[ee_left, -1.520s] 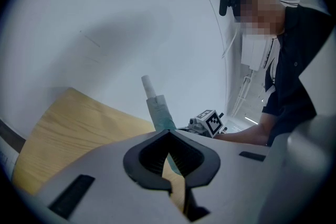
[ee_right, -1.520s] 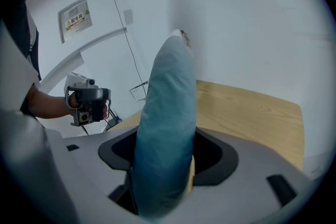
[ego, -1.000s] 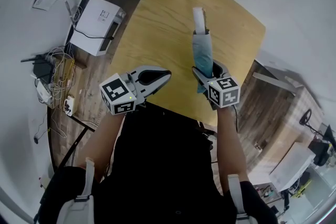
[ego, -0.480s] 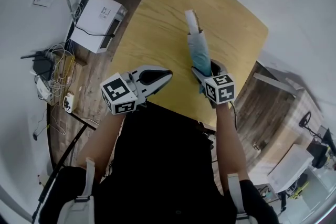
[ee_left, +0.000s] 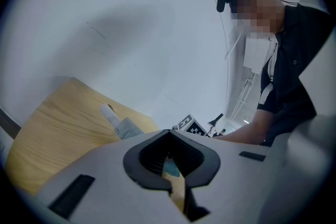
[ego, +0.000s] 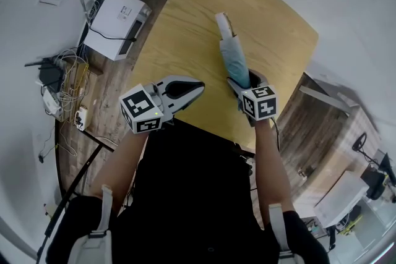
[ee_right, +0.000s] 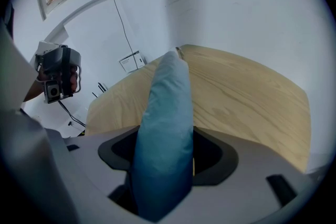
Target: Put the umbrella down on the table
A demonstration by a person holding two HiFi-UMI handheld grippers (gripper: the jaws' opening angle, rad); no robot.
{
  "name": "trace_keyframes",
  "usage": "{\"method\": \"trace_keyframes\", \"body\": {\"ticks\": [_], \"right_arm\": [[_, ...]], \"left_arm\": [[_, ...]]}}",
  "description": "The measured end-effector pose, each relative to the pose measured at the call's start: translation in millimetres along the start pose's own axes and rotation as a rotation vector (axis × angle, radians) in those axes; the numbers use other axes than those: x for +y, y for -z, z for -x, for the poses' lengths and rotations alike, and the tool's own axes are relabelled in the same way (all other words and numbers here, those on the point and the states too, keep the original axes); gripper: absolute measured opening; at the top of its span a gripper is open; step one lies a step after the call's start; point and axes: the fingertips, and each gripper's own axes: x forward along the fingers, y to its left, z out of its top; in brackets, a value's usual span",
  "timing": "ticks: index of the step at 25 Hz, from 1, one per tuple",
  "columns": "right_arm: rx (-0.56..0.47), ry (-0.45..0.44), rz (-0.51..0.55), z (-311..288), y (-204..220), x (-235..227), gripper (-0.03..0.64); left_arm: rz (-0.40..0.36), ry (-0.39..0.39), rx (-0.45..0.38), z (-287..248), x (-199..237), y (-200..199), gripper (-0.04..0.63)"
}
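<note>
Wood table [ego: 179,34] under both tools. R gripper [ego: 242,81] pinches folded umbrella [ego: 234,55]; long axis runs fwd from jaws, over tabletop. L gripper [ego: 195,87] pressed together, empty, alongside.

Light wood table [ego: 179,34], rounded corners, stands on dark plank floor [ego: 315,120].

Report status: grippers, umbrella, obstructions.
Right hand-held gripper shut on umbrella, folded, held over table. Left hand-held gripper shut, empty. Table bare beneath; nothing in the way.
</note>
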Motion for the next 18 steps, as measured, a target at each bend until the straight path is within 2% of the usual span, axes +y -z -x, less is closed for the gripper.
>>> {"method": "trace_keyframes", "body": {"ticks": [18], "right_arm": [[0.036,0.000,-0.020,-8,12,0,0.301]], "left_arm": [[0.014,-0.018,0.001,5,5,7,0.006]]}}
